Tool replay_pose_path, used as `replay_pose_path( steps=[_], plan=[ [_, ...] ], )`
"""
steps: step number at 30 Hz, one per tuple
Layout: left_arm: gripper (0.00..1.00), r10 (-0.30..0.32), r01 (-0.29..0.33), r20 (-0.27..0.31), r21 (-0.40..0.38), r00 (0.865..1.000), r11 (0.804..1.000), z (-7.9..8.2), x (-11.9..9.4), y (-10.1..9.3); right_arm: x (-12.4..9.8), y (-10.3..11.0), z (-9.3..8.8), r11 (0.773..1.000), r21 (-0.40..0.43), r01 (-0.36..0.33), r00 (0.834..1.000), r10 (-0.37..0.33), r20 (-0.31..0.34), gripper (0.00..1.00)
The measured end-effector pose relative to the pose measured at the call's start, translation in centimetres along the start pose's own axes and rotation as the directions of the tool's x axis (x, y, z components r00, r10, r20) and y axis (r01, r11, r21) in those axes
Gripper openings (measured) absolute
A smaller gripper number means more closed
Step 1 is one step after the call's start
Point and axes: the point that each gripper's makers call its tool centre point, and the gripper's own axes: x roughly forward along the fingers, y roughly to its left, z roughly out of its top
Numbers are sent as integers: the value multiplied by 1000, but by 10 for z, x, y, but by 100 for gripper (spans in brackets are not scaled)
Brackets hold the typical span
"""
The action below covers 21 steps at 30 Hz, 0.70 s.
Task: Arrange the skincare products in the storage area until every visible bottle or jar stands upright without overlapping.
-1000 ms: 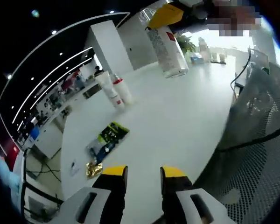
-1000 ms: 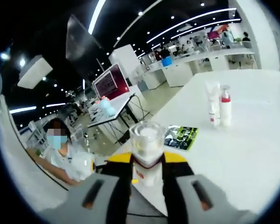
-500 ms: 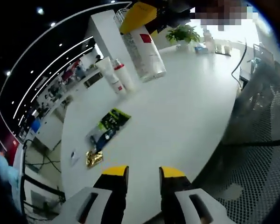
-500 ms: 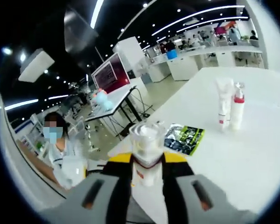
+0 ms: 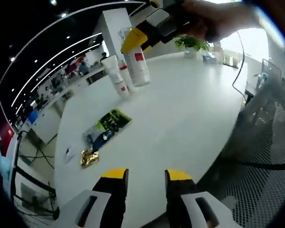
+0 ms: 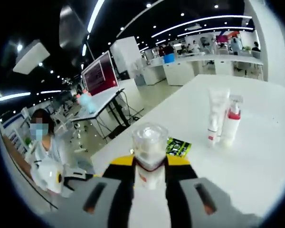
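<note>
Right gripper view: my right gripper (image 6: pixel 150 164) clamps a clear-capped bottle (image 6: pixel 149 152); left gripper (image 5: pixel 142 176) gapes over tabletop (image 5: pixel 180 123) edge.

On the table (image 5: pixel 190 104): tube (image 5: pixel 115 73) and spray bottle (image 5: pixel 125 78) upright, touching; sachets (image 5: pixel 106 133) nearer its edge. Held bottle (image 5: pixel 138 64) beside the pair.

Glossy white table (image 5: pixel 180 109), clear-plastic bottle (image 6: pixel 149 154)
</note>
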Motion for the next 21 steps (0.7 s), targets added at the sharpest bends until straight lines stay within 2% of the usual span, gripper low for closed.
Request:
replay_pose_path(
  steps=[3, 7, 9, 21],
  plan=[
    [33, 6, -6, -43, 13, 999, 1000, -9, 3, 1, 5, -9, 0, 1000, -9, 15, 1000, -15, -6, 24],
    [32, 14, -14, -57, -5, 998, 1000, -11, 3, 4, 11, -18, -3, 999, -27, 34, 999, -34, -21, 24],
    [31, 8, -8, -84, 9, 996, 1000, -16, 4, 2, 14, -24, -5, 998, -44, 42, 999, -43, -31, 24],
    [30, 0, 2, -105, 24, 994, 1000, -20, 3, 0, 26, -43, -14, 993, -90, 71, 995, -76, -60, 24]
  ],
)
